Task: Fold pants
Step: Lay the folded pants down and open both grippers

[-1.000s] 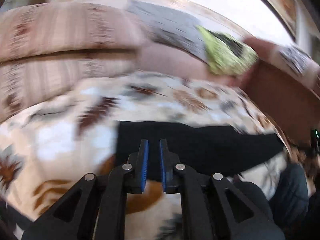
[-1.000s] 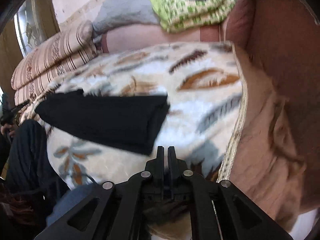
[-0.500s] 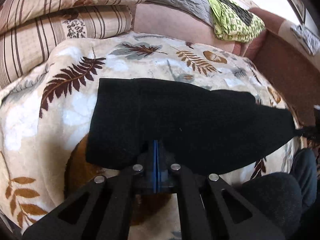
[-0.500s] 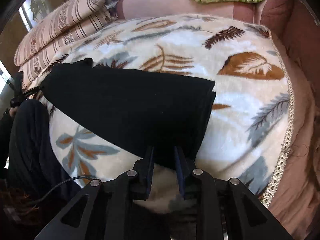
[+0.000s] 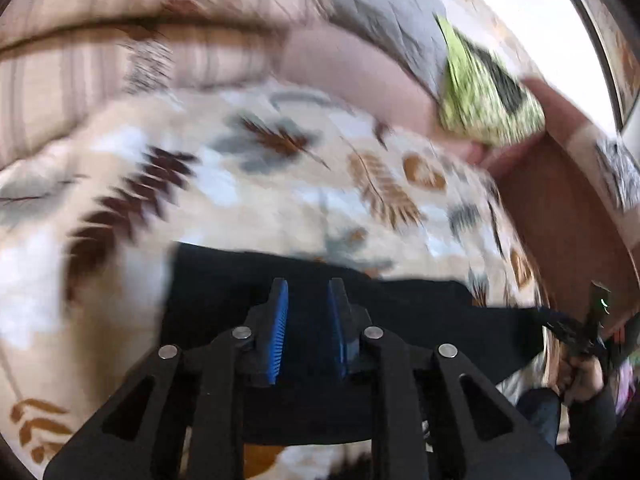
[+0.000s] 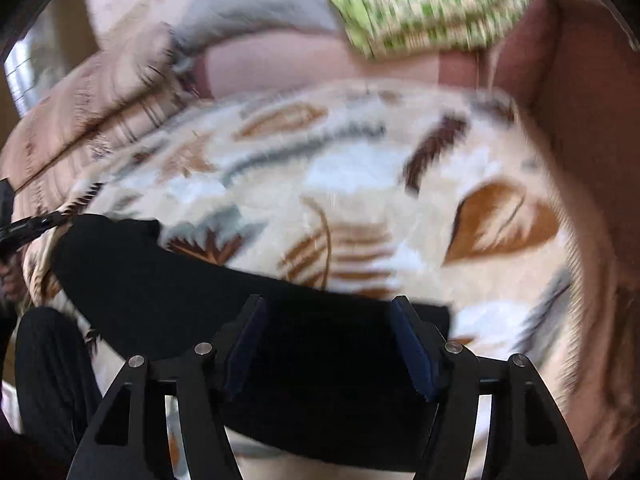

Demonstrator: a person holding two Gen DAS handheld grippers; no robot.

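Observation:
The black pants [image 5: 420, 320] lie folded in a long flat band near the front edge of the leaf-print blanket [image 5: 280, 192]. My left gripper [image 5: 308, 292] hovers over their left end, jaws a little apart with nothing between them. In the right wrist view the pants [image 6: 160, 280] stretch from left to under my right gripper [image 6: 326, 312], which is wide open and empty above their right end. Both views are motion-blurred.
Striped cushions [image 5: 100, 60] and a grey pillow [image 5: 380, 12] line the back of the sofa. A green patterned cloth [image 6: 420, 4] lies folded at the back. A brown armrest [image 5: 560, 208] bounds the right. The person's dark-clothed leg [image 6: 48, 368] is at the front.
Both grippers opened and drew back up from the pants; half a second ago the left was shut at the cloth's edge and the right was nearly shut. Both cameras swing quickly.

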